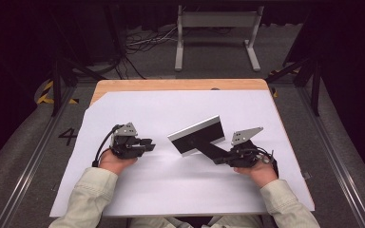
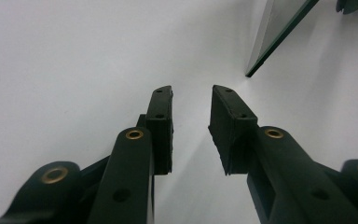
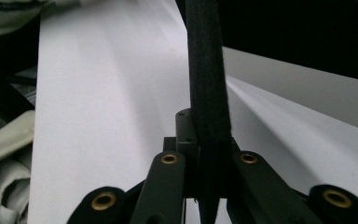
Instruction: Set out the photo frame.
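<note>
While the right gripper point(image 1: 215, 151) pinches the near edge of a flat dark panel point(image 1: 197, 135) with a pale border, that panel stands tilted above the middle of the white sheet point(image 1: 138, 107) covering the wooden table point(image 1: 171, 84). Seen from the right gripper view, its jaws press tight on the panel's thin edge point(image 3: 207, 93). Left of it, well apart, the left gripper point(image 1: 148, 145) rests on the sheet, its fingers point(image 2: 161, 126) spread with nothing between them.

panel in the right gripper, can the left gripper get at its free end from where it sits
Probably yes. The left gripper is open, pointing toward the panel, with bare white sheet between them. The right gripper clamps the other end.
</note>
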### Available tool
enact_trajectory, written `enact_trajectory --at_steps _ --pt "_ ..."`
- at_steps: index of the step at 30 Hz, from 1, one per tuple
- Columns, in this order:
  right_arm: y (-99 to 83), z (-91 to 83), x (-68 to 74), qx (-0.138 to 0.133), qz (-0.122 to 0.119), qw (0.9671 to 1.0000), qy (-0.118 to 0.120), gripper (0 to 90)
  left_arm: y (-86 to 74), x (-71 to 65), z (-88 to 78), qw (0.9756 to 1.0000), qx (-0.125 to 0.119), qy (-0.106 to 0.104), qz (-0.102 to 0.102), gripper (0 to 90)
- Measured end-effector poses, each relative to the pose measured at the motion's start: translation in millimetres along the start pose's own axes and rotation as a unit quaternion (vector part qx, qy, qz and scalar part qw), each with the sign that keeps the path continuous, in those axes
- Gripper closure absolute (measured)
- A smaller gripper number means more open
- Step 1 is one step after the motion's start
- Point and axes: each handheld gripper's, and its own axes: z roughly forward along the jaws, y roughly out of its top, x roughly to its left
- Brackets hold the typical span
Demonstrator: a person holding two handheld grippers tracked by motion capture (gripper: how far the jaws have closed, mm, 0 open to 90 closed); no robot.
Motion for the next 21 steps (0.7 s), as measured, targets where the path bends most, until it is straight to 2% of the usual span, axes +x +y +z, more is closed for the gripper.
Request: enact_trajectory --at_steps 6,13,17,21 --pt "-8.6 2.6 -4.1 0.026 0.008 0.9996 0.001 85.4 1.0 0.0 0.6 1.0 -0.001 0.0 0.001 69.8" --pt "-14.0 2.5 -5.5 0.042 0.013 0.999 0.0 84.0 2.9 0.0 2.8 1.0 0.0 -0.003 0.004 69.8" --pt "-18.1 4.3 -7.1 0.056 0.023 0.9982 -0.002 81.7 4.9 -0.7 4.8 1.0 0.001 -0.007 0.005 69.8" --pt "-20.4 3.5 -7.5 0.059 0.028 0.9978 -0.006 81.6 6.2 -0.8 7.3 1.0 0.001 -0.008 0.006 69.8"
